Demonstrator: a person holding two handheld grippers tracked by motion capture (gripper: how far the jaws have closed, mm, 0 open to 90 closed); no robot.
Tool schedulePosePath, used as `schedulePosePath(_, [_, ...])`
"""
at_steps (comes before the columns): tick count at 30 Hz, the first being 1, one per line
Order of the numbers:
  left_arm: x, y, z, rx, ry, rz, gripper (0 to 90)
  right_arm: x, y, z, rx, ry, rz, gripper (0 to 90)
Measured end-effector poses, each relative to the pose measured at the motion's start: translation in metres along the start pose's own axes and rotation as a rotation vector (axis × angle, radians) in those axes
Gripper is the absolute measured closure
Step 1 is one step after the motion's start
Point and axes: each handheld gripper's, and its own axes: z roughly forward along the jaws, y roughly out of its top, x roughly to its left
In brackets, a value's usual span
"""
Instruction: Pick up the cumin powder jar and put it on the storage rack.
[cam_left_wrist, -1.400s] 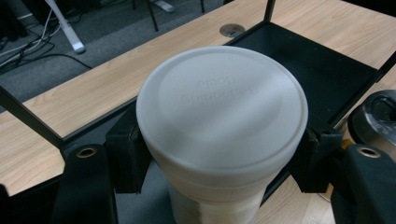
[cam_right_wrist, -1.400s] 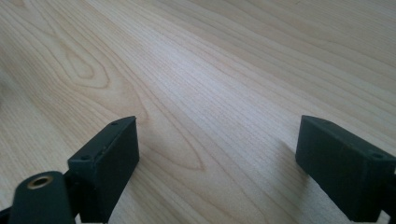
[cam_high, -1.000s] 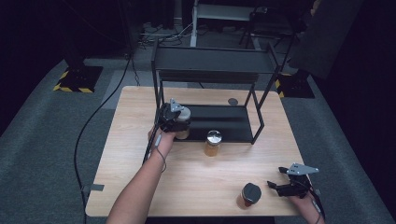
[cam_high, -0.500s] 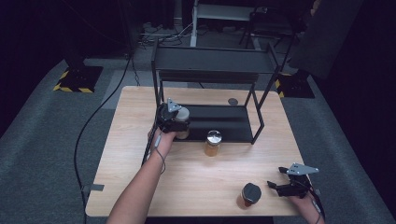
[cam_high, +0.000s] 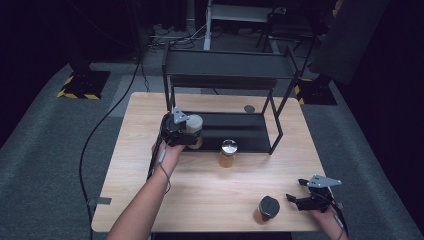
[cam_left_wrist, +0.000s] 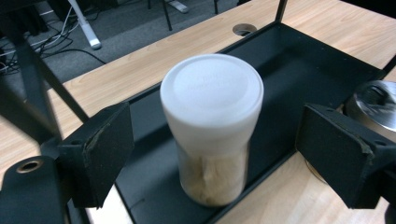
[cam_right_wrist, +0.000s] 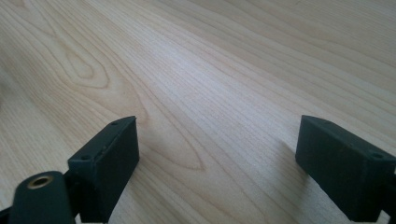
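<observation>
A jar with a white lid (cam_left_wrist: 211, 107) and pale brown contents stands upright at the front left of the black rack's bottom tray (cam_left_wrist: 289, 79). My left gripper (cam_left_wrist: 223, 151) is open, one jaw on each side of the jar with a clear gap to both. Its jaws have just been opening. From above, this jar (cam_high: 194, 121) sits right at the left gripper (cam_high: 191, 135). My right gripper (cam_high: 295, 200) rests low at the table's front right. In its own view the right gripper (cam_right_wrist: 219, 163) is open over bare wood.
A silver-lidded jar (cam_high: 228, 152) stands on the table just in front of the tray. A dark-lidded jar (cam_high: 267, 207) stands near the front edge, left of the right gripper. The black two-level rack (cam_high: 227, 70) takes up the table's back middle, beside a round cable hole (cam_high: 249, 108).
The left gripper's jaws have opened off the white-lidded jar and the hand has drawn back a little toward the person. The jar stays on the tray. The right gripper has not moved.
</observation>
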Motion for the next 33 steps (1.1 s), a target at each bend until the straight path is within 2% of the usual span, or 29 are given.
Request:
schedulePosePath(6, [-0.001, -0.01, -0.021, -0.013, -0.007, -0.004, 11.0, 0.0, 0.0, 0.0, 0.0, 0.0, 0.0, 13.3])
schedulePosePath(17, [-0.003, -0.026, -0.047, 0.009, -0.045, 0.014, 11.3, 0.0, 0.0, 0.0, 0.0, 0.0, 0.0, 13.3])
schedulePosePath(28, [-0.013, -0.048, -0.062, 0.042, -0.05, 0.04, 11.9, 0.001, 0.0, 0.0, 0.001, -0.003, 0.003, 13.3])
schedulePosePath(33, [-0.017, -0.068, -0.067, 0.024, -0.045, 0.067, 14.0, 0.001, 0.0, 0.0, 0.001, -0.003, 0.003, 13.3])
